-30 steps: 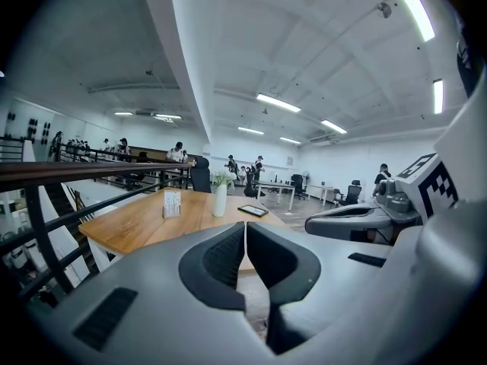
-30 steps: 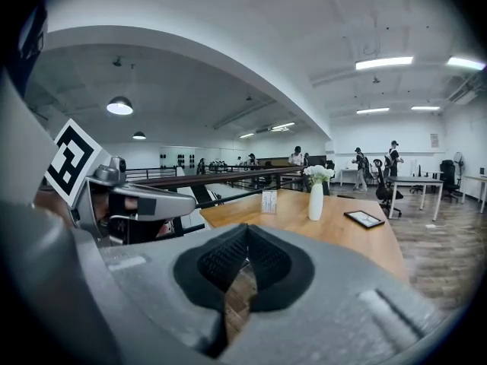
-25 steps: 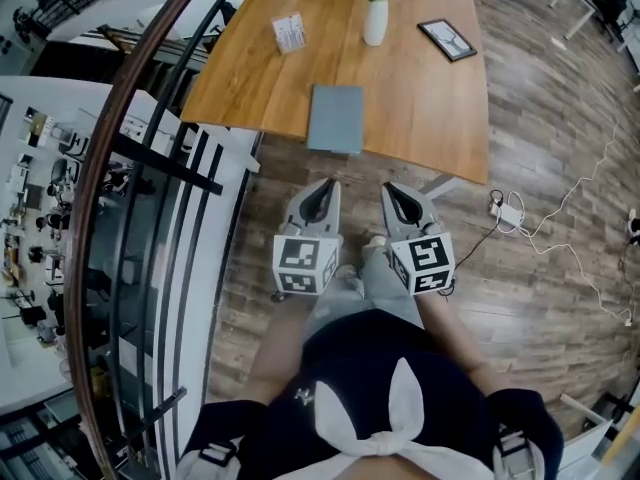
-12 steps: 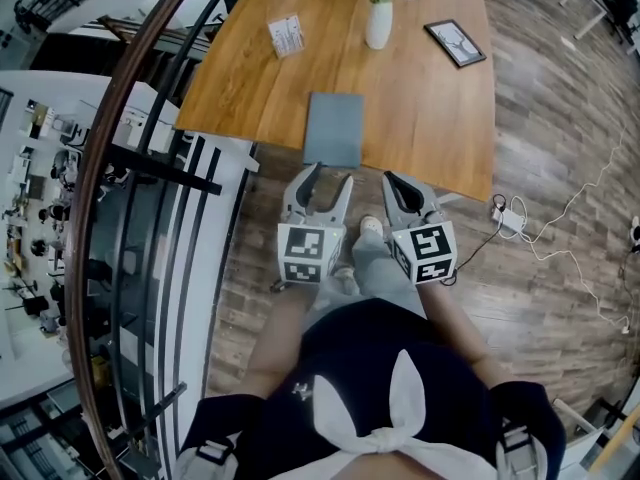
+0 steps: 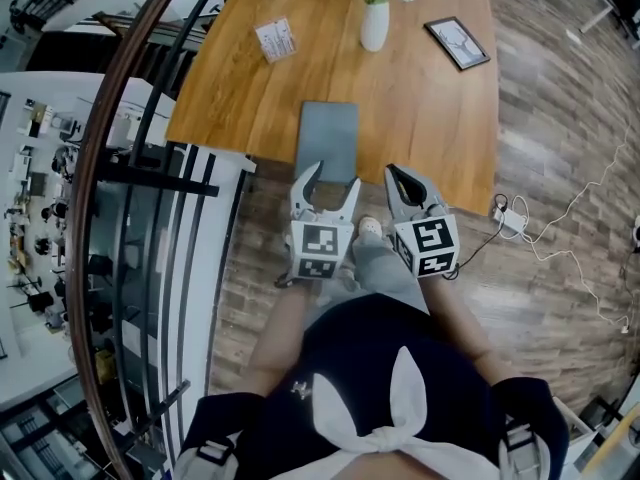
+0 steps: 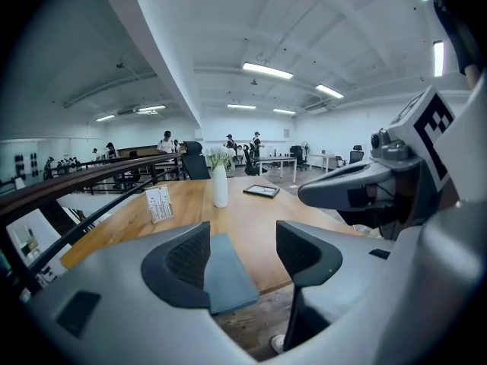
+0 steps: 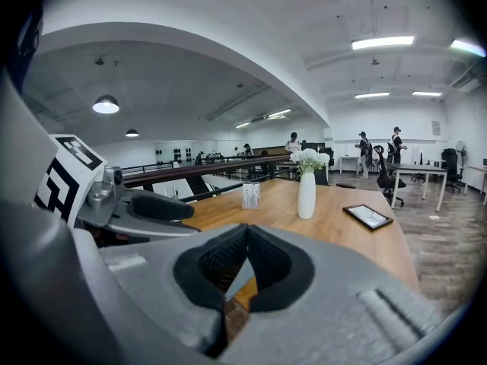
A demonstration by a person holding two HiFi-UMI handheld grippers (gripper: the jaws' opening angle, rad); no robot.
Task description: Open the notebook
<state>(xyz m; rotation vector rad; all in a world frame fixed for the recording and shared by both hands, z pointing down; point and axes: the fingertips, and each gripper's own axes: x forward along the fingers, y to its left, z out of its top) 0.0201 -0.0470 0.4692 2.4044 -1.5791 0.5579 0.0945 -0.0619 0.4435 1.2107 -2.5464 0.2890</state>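
Note:
A closed grey-blue notebook [image 5: 329, 136] lies flat at the near edge of the wooden table [image 5: 240, 88]. My left gripper [image 5: 328, 177] hovers just short of that edge, in line with the notebook. Its jaws have just been opening and stand wide apart with nothing between them. In the left gripper view the notebook [image 6: 228, 274] shows beyond the left gripper [image 6: 242, 242]. My right gripper [image 5: 397, 174] is beside it to the right, off the notebook's right side, with its pads [image 7: 262, 261] pressed together and holding nothing. A sliver of the notebook [image 7: 239, 278] shows below them.
Farther back on the table stand a white vase with flowers [image 5: 374, 20], a small card stand [image 5: 273, 40] and a dark framed picture [image 5: 457, 41]. A curved railing [image 5: 120, 168] runs along the left. A power strip with cables [image 5: 510, 214] lies on the floor at right.
Both grippers have moved forward to the table's near edge. The left jaws went from shut to wide open. The right jaws stayed shut.

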